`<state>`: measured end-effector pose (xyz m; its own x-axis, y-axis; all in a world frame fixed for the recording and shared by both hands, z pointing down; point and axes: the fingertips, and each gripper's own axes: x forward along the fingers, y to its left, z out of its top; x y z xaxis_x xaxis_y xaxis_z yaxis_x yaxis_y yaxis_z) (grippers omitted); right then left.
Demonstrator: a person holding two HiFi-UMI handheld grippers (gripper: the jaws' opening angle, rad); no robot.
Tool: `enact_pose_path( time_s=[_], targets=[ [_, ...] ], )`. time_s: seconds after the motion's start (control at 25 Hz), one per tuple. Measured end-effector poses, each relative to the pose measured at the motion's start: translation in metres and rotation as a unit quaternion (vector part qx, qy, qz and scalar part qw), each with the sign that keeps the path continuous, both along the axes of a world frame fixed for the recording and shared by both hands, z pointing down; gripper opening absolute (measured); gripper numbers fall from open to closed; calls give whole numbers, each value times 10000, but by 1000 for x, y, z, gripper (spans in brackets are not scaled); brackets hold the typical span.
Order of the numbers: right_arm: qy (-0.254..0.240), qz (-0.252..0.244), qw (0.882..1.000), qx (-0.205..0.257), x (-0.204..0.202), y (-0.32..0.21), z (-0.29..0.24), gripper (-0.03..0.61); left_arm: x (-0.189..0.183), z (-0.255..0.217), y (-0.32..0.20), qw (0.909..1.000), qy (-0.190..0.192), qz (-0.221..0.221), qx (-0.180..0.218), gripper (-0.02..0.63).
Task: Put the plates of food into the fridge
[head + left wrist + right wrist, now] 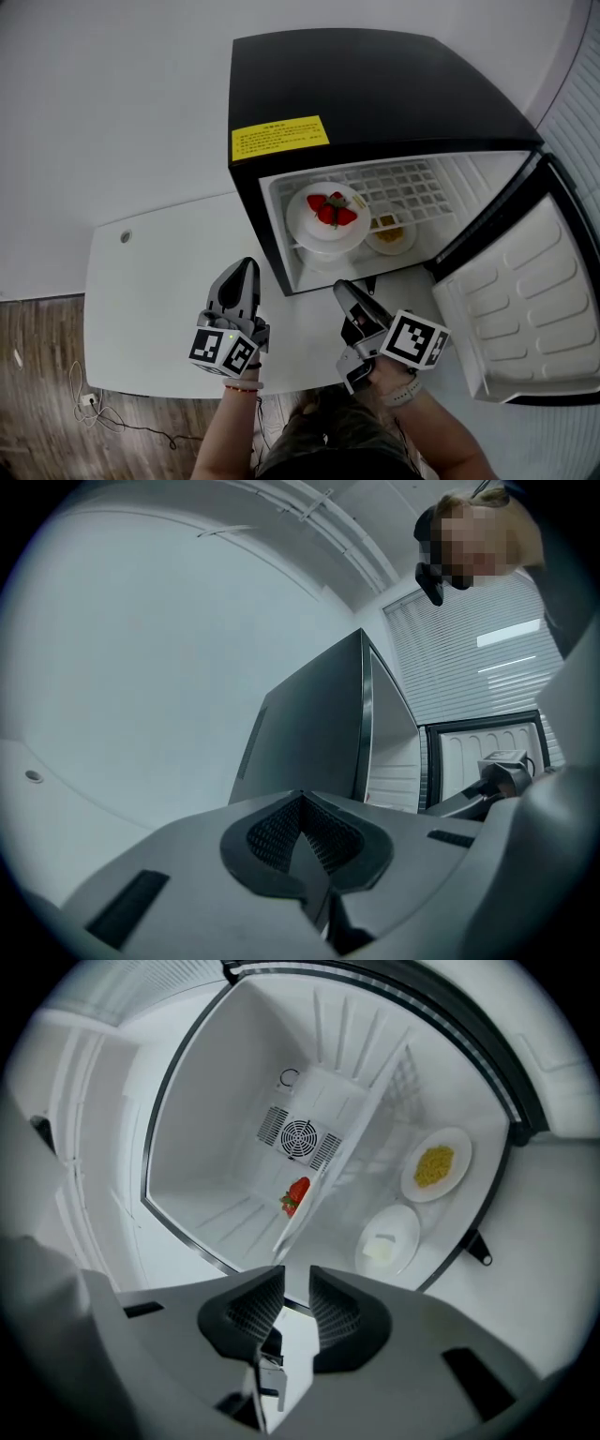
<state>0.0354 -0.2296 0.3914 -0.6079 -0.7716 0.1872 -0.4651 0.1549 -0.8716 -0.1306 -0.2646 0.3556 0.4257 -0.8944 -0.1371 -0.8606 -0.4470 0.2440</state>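
Food's in the fridge (375,84), both tongs empty outside it.
Strawberry plate (325,217) on the wire shelf (417,187), yellow-food plate (390,236) lower down, both just ahead of the right tongs (342,286), slightly spread; left tongs (248,265) alongside, pressed together, above the white surface (150,300).

— Any writing legible?
— A rectangular yellow paper label (279,138) sits on top of the boxy black fridge (375,84), near its front left corner; its print is too small to read.
— Anything else?
— Only black-and-white square marker patterns, no letters, on the cubes of the left gripper (249,267) and right gripper (342,288), in front of that fridge.
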Motion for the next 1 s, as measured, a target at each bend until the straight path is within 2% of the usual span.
enact_pose_path(
  time_s=[0.08, 0.16, 0.4, 0.6, 0.8, 1.0],
  targets=[
    [177, 56, 9997, 152, 3, 3, 2, 36, 2, 0, 8, 10000, 0, 22, -57, 6],
    [341, 72, 9989, 307, 5, 7, 3, 8, 4, 2, 15, 9999, 20, 64, -99, 6],
    [1019, 165, 9929, 599, 18, 21, 12, 6, 14, 8, 35, 9995, 64, 246, -171, 6],
    [1135, 263, 9906, 711, 25, 35, 14, 6, 20, 12, 55, 9991, 65, 373, -198, 6],
    [1589, 252, 9812, 1068, 28, 51, 12, 6, 21, 16, 73, 9987, 43, 446, -259, 6],
    [1844, 253, 9751, 1203, 31, 62, 12, 6, 22, 19, 89, 9980, 4, 540, -318, 6]
  ],
)
